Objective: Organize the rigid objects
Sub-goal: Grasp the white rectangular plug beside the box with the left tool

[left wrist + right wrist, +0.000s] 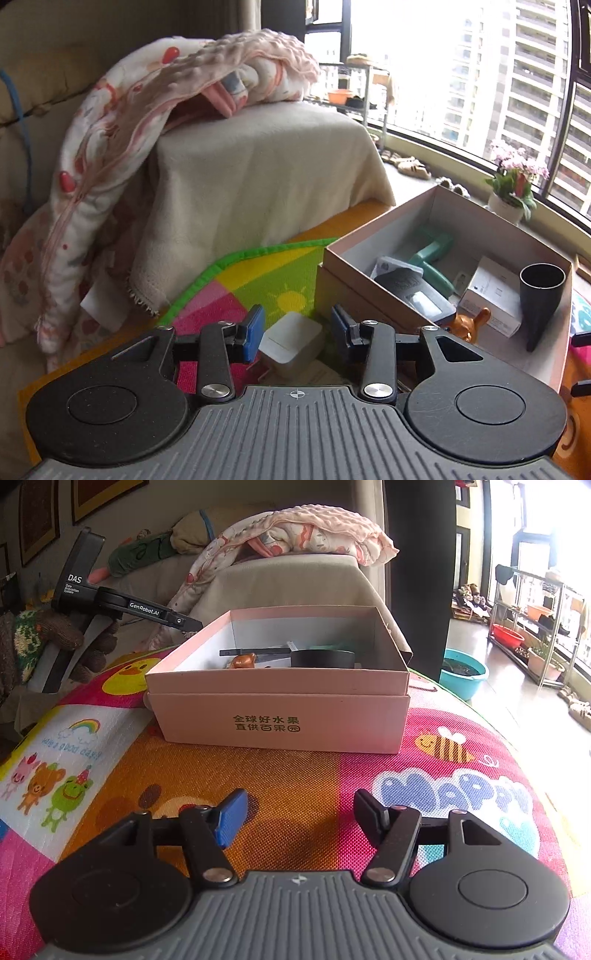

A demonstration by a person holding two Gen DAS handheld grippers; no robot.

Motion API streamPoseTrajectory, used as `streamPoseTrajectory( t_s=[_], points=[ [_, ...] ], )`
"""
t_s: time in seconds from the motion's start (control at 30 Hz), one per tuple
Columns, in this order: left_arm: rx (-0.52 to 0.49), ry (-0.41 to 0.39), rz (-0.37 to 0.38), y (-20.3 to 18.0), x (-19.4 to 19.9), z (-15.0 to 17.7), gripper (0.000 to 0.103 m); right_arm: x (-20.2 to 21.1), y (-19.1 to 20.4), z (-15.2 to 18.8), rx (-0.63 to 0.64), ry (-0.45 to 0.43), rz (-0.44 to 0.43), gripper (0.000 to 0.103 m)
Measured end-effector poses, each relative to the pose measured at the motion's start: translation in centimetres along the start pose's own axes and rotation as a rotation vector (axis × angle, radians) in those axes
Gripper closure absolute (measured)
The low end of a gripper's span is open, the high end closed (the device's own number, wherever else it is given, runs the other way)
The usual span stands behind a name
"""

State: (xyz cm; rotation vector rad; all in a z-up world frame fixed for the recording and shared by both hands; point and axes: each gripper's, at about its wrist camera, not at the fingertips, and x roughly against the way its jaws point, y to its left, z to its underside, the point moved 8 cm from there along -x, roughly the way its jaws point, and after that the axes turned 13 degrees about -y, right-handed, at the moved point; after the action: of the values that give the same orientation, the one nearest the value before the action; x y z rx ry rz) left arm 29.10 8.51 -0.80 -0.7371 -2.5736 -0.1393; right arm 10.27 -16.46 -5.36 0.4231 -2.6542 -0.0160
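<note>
A pink cardboard box [550, 354] [280, 716] stands on the colourful play mat [295, 786]. It holds a black cup [541, 291] [321, 659], a white carton [493, 295], a teal tool [432, 258], a dark flat device [417, 291] and an orange figurine [474, 321] [242, 661]. A small white lidded container [291, 341] lies on the mat left of the box. My left gripper [297, 326] is open just above it, fingers either side. My right gripper [299, 818] is open and empty over the mat, in front of the box. The left gripper's body also shows in the right wrist view [110, 598].
A beige covered sofa arm [258, 173] with a pink blanket [147, 110] stands behind the mat. A flower pot [511, 192] sits by the window. A teal basin [463, 672] and a shelf rack [535, 627] stand on the floor at right.
</note>
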Motion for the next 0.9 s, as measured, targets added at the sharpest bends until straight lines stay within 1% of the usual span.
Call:
streamPoseTrajectory(
  t_s=[0.07,0.17,0.27,0.33,0.37,0.4,0.43,0.47,0.53,0.6,0.67,0.73,0.8,0.9],
  points=[
    [0.013,0.036,0.034,0.8,-0.6,0.5,0.059,-0.1,-0.1,0.0,-0.011,0.001,-0.007,0.037],
    [-0.029,0.06,0.066,1.4,-1.0,0.7,0.059,-0.3,-0.2,0.0,-0.025,0.009,-0.015,0.036],
    [-0.07,0.1,0.087,1.9,-1.5,0.9,0.058,-0.4,-0.1,0.0,-0.023,0.013,-0.026,0.031],
    [-0.082,0.113,0.102,1.9,-1.9,0.8,0.058,-0.5,0.1,0.0,-0.022,0.016,-0.032,0.029],
    [-0.083,0.129,0.124,1.7,-2.1,0.8,0.059,-0.5,0.1,0.1,-0.021,0.017,-0.032,0.029],
    [-0.088,0.148,0.144,1.4,-2.2,1.1,0.056,-0.5,0.1,0.1,-0.022,0.017,-0.033,0.029],
    [-0.114,0.155,0.163,1.0,-2.3,1.4,0.049,-0.6,0.1,0.1,-0.021,0.019,-0.033,0.028],
    [-0.146,0.149,0.179,0.5,-2.2,1.5,0.045,-0.6,0.2,0.1,-0.019,0.02,-0.033,0.028],
    [-0.164,0.148,0.192,0.2,-2.3,1.6,0.042,-0.7,0.2,0.1,-0.015,0.023,-0.037,0.026],
    [-0.153,0.141,0.205,0.1,-2.3,1.3,0.042,-0.7,0.3,0.1,-0.012,0.026,-0.039,0.024],
    [-0.165,0.119,0.2,0.2,-2.3,0.7,0.043,-0.7,0.4,0.1,-0.008,0.027,-0.039,0.024],
    [-0.182,0.112,0.162,0.6,-2.8,0.2,0.043,-0.8,0.4,0.1,-0.008,0.027,-0.039,0.024],
    [-0.202,0.129,0.141,0.7,-3.5,0.1,0.044,-0.8,0.4,0.2,-0.007,0.028,-0.039,0.024],
    [-0.234,0.171,0.162,0.1,-4.5,0.6,0.044,-0.8,0.4,0.2,-0.007,0.028,-0.04,0.023]
  ],
)
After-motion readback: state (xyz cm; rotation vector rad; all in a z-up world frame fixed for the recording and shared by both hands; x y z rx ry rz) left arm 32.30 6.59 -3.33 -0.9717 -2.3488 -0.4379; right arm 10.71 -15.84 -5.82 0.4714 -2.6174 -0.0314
